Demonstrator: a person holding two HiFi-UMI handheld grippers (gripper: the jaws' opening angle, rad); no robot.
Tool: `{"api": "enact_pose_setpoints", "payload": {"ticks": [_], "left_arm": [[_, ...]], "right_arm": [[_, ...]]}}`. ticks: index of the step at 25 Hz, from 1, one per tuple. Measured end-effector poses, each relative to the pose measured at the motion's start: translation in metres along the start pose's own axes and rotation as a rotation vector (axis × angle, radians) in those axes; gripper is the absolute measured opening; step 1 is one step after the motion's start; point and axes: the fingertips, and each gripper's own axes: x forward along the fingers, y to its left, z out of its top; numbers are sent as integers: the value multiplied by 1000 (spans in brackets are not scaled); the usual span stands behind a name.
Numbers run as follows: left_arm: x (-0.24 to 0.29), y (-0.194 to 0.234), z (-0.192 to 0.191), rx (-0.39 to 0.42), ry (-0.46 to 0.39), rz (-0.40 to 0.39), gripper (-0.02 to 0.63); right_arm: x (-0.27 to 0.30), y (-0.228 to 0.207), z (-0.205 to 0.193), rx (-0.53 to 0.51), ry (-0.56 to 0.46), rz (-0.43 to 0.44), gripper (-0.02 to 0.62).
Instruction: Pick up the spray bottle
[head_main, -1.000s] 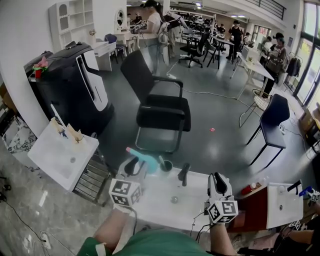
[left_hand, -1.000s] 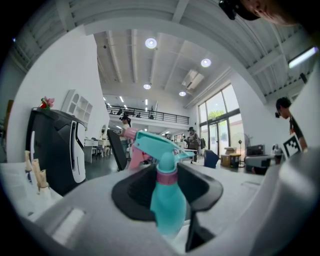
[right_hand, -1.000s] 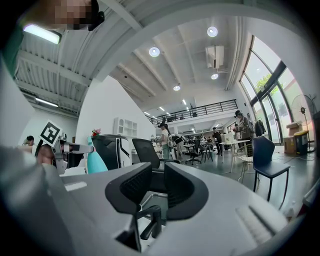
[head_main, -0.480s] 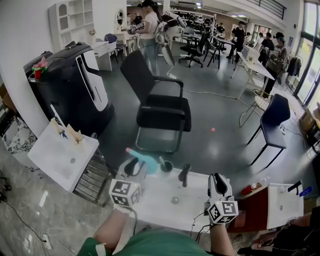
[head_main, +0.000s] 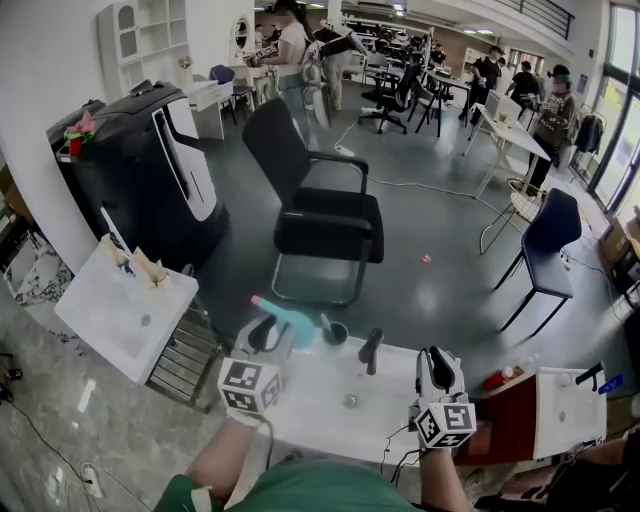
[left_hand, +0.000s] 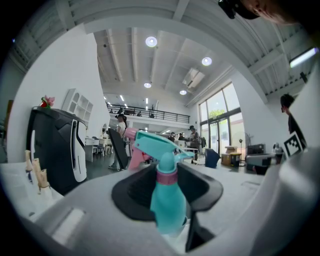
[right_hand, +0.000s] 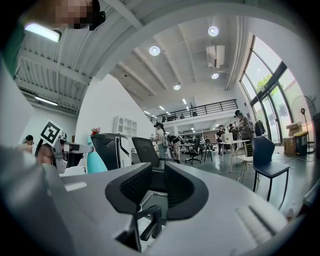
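My left gripper is shut on a teal spray bottle with a pink nozzle and holds it above the left end of a white sink. In the left gripper view the bottle stands upright between the black pads, its trigger head pointing left. My right gripper hovers over the sink's right end. Its jaws stand a little apart with nothing between them. The bottle's teal body shows at the left of the right gripper view.
A black faucet and a dark cup stand at the sink's far edge. Another white sink is at the left, a third at the right beside a red cabinet. A black chair stands beyond.
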Motion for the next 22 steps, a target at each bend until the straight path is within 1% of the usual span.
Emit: {"api": "enact_pose_setpoints", "payload": {"ticks": [22], "left_arm": [[8, 11, -4, -12, 6, -8, 132]], "right_arm": [[8, 2, -3, 5, 14, -14, 75]]}}
